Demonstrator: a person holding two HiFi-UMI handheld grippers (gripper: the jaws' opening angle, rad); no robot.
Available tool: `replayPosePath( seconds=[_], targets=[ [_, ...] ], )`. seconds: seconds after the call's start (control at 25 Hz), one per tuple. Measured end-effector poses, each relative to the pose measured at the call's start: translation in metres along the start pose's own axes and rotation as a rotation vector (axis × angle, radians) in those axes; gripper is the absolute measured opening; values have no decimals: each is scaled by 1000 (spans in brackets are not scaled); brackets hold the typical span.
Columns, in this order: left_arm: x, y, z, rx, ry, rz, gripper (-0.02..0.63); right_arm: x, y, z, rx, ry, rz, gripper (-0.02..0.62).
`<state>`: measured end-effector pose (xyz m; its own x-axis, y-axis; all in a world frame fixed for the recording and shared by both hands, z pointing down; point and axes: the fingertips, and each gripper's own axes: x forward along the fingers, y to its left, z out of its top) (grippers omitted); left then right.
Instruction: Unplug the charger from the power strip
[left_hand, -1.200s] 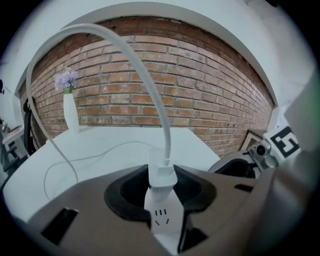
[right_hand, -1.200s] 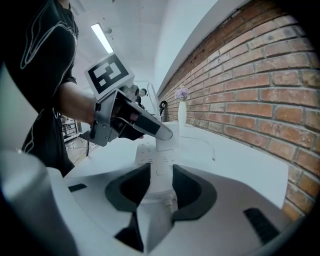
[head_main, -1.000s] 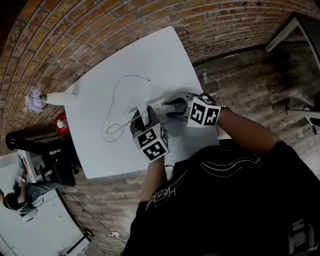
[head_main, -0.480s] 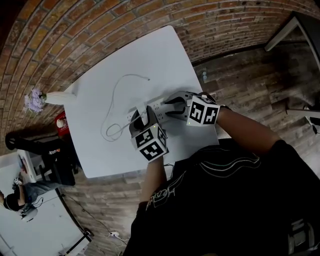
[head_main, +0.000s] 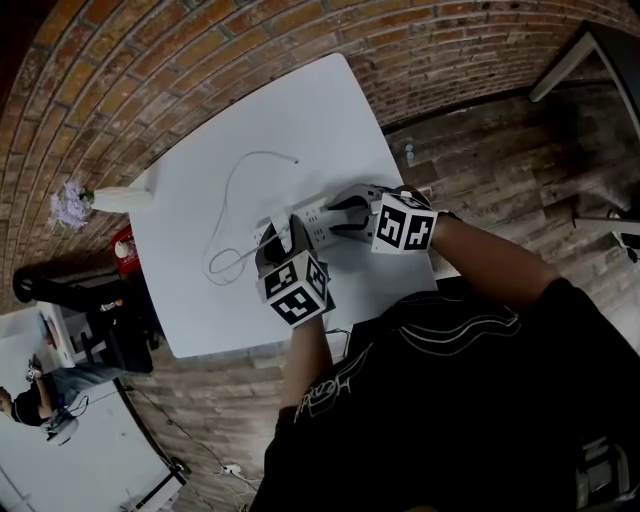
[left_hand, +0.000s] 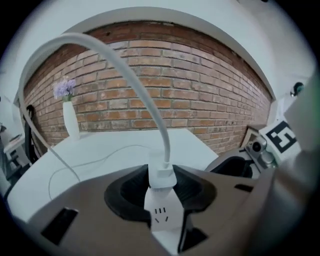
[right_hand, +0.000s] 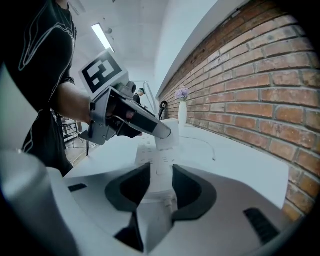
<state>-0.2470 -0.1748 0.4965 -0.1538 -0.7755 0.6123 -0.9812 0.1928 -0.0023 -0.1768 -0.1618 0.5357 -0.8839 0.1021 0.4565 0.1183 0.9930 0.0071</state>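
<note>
Looking down, a square white table (head_main: 200, 190) carries a long white plastic power strip (head_main: 318, 212), with a small white charger block (head_main: 283, 226) standing at its left end. In the left gripper view, the left gripper (left_hand: 162, 187) pinches the charger, and its thin white cable (left_hand: 135, 85) arches upward. In the right gripper view, the right gripper (right_hand: 156, 187) clamps the strip's near end.

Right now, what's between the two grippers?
The strip, seen in the head view: the right gripper clamps one end, the left gripper grips the charger at the other.
</note>
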Motion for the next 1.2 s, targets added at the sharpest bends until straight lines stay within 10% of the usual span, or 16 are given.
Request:
replayPosePath(
  seconds=[0.16,0.64,0.76,1.2],
  targets=[
    [-9,-9,18,38,-74,-12,138,0,0,-1,-2,4,-2,121],
    [-58,3,45,-217,-60,-238,138,0,-5,1,71,28,-26,133],
    [-79,2,44,-262,-53,-287,138,-14,-9,20,160,-49,-89,32],
    [-184,5,46,-361,-71,-512,138,-98,42,126,480,-310,-141,3]
  ],
)
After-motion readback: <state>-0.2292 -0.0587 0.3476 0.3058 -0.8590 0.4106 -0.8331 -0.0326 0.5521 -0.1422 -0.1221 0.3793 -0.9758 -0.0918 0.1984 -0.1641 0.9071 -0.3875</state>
